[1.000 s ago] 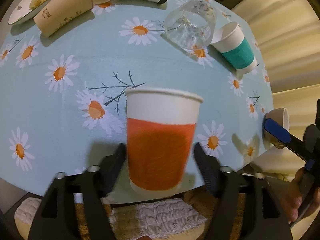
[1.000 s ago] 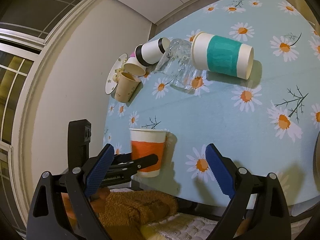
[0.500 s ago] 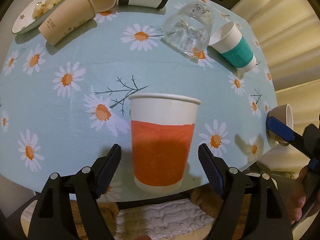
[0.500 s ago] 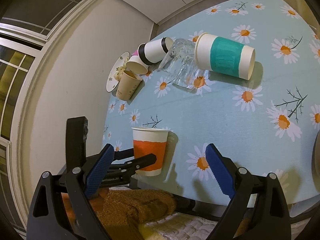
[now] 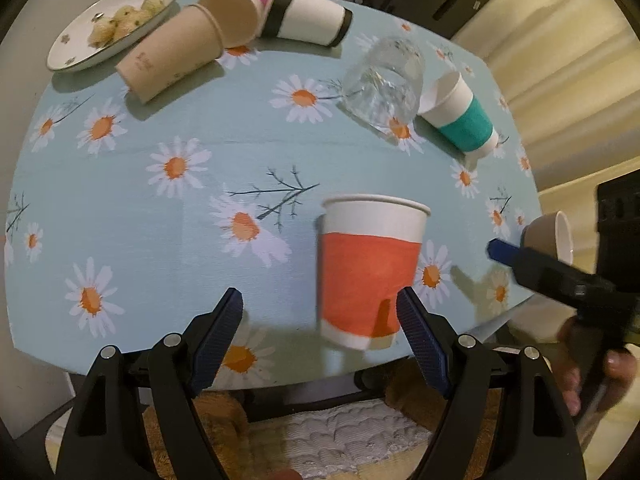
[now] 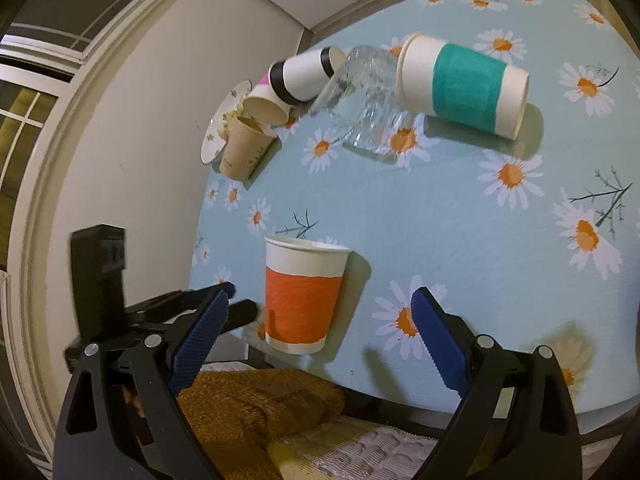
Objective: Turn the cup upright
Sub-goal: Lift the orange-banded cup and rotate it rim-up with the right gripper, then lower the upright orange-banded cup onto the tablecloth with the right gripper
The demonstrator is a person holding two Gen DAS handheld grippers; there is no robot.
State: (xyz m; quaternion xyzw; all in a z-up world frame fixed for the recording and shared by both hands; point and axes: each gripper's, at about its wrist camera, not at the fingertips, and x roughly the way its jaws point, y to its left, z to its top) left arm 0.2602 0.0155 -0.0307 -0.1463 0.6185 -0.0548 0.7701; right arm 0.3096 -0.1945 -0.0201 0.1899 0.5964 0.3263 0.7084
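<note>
A white paper cup with an orange band (image 5: 370, 276) stands upright near the table's front edge; it also shows in the right wrist view (image 6: 302, 294). My left gripper (image 5: 320, 332) is open and empty, drawn back from the cup, which stands just ahead of its right finger. My right gripper (image 6: 320, 332) is open and empty at the table's front edge, right of the cup. Its blue fingertip (image 5: 500, 250) shows in the left wrist view.
On the daisy tablecloth (image 5: 180, 220) lie a teal-banded cup (image 5: 460, 120), a clear glass (image 5: 384, 88), a black-banded cup (image 5: 308, 16), a pink-banded cup (image 5: 236, 20) and a brown cup (image 5: 172, 60), all on their sides. A plate of food (image 5: 112, 24) sits far left. A small cup (image 5: 550, 236) is at the right edge.
My left gripper has pulled back from the orange cup and shifted left, so the cup is no longer between its fingers. The cup stays upright. The right gripper has barely moved.
</note>
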